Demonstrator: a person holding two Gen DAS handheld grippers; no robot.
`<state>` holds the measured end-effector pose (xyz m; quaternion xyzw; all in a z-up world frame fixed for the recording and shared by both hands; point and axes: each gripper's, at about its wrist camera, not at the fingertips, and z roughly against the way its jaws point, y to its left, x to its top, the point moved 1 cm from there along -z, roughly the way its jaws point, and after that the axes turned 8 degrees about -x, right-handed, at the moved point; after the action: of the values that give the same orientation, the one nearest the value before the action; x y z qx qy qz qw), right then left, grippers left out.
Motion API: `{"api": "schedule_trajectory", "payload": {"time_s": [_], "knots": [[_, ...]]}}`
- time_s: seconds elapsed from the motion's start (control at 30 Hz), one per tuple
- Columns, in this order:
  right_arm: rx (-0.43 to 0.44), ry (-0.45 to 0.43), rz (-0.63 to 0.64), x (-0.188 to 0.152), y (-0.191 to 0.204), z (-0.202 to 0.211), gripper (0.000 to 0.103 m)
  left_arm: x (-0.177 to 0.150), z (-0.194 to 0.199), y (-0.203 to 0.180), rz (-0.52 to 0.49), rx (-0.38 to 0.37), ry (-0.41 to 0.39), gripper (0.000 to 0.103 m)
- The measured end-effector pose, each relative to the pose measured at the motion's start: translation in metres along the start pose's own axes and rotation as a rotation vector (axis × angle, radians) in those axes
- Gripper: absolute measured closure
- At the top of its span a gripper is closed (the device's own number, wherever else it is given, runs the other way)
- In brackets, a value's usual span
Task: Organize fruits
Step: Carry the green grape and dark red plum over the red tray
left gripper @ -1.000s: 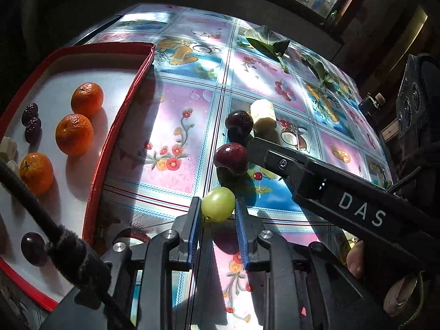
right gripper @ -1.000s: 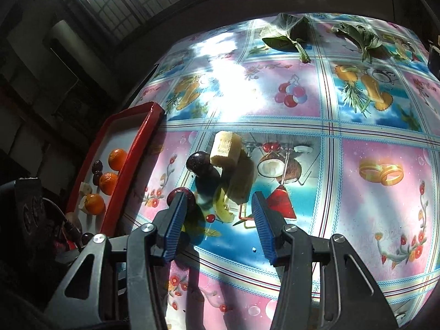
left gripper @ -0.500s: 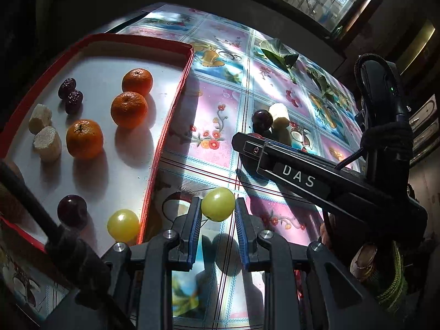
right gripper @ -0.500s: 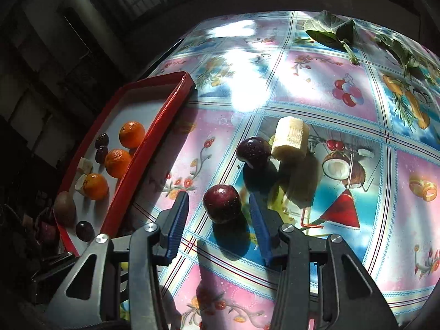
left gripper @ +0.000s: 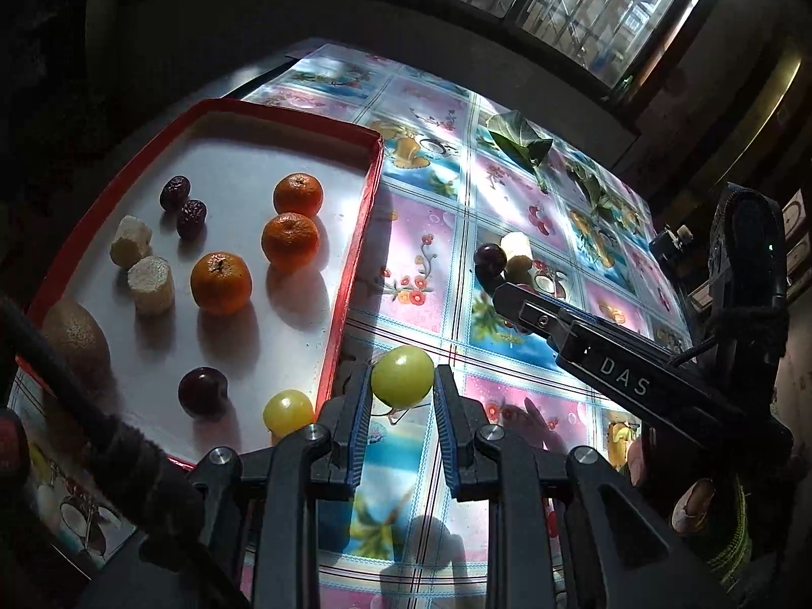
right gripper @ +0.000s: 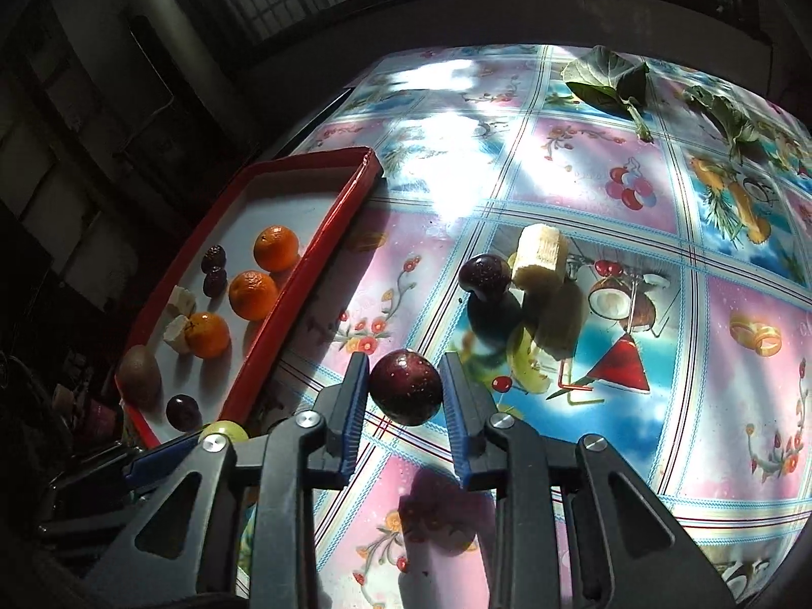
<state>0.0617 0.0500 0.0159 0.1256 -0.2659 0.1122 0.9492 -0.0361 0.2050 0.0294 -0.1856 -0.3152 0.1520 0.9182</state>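
My left gripper (left gripper: 401,391) is shut on a green grape-like fruit (left gripper: 402,375), held above the table just right of the red tray (left gripper: 355,248). The tray holds three oranges (left gripper: 221,282), dark dates (left gripper: 191,218), banana pieces (left gripper: 150,277), a kiwi (left gripper: 76,335), a dark plum (left gripper: 202,391) and a yellow-green fruit (left gripper: 288,410). My right gripper (right gripper: 403,396) is shut on a dark red plum (right gripper: 405,386), lifted off the table. Another dark plum (right gripper: 484,274) and a banana piece (right gripper: 540,254) lie on the table beyond it.
The table has a glossy fruit-print cloth (right gripper: 660,406). Green leaves (right gripper: 609,81) lie at its far side. The right gripper's body (left gripper: 609,370) crosses the left wrist view at the right. Dark walls and barred windows stand behind the table.
The right gripper closed on the dark red plum and raised it. The left gripper moved left toward the tray with the green fruit still held.
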Motion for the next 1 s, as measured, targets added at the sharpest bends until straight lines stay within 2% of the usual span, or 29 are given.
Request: {"api": "schedule_trajectory", "payload": {"time_s": [0.2,0.33,1.0], "knots": [[0.023,-0.038,-0.006,0.003,0.007,0.022,0.072,0.010,0.022,0.012,0.004,0.084,-0.062,0.080],[0.046,-0.049,0.009,0.005,0.021,0.028,0.072,0.016,0.033,0.026,0.022,0.109,-0.085,0.080],[0.101,-0.036,0.082,0.012,0.075,0.020,0.072,0.035,0.054,0.075,0.090,0.156,-0.133,0.080]]}}
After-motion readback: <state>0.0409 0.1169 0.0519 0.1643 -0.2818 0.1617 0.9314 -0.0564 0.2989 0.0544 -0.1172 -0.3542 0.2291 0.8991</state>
